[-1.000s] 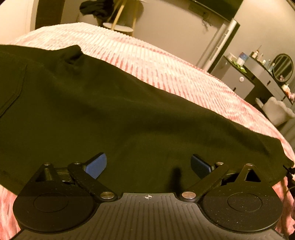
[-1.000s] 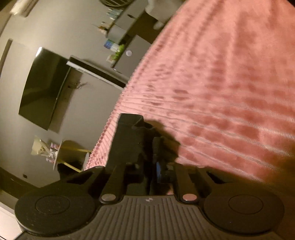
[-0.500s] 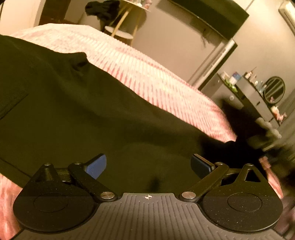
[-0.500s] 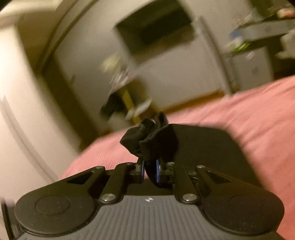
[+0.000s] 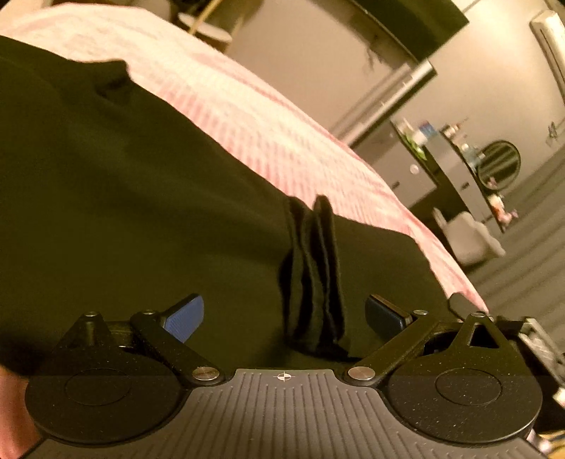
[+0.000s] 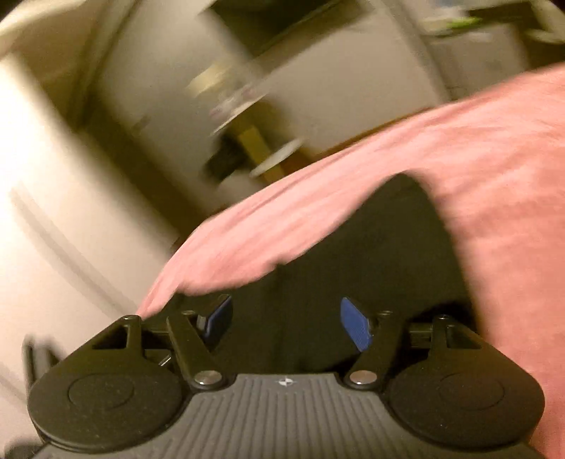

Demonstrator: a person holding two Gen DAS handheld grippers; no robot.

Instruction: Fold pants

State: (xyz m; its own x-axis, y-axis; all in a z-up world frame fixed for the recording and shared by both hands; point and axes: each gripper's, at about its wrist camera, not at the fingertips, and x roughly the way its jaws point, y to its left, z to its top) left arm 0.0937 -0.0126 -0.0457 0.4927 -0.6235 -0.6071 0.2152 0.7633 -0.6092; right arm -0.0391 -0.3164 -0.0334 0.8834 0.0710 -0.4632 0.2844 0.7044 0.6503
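Observation:
Black pants (image 5: 141,197) lie spread on a pink ribbed bedspread (image 5: 268,130). A bunched, pleated leg end (image 5: 314,275) rests on top of the pants, straight ahead of my left gripper (image 5: 284,316). That gripper is open, with its blue pads (image 5: 183,317) wide apart on either side of the bunch and not touching it. The right wrist view is blurred. In it my right gripper (image 6: 287,325) hovers over the pants (image 6: 353,247) with its jaws opening. Its blue pads (image 6: 356,328) are apart and no cloth is pinched between them.
Past the far edge of the bed (image 6: 459,141) stands a small side table with yellow legs (image 6: 261,155). A dresser with a round mirror (image 5: 498,162) and a white stool (image 5: 466,240) stand to the right. A dark screen (image 5: 423,21) hangs on the wall.
My right gripper swung across the bed with the black leg end pinched, then let go. The leg end now lies folded onto the pants ahead of the left gripper, which stays open.

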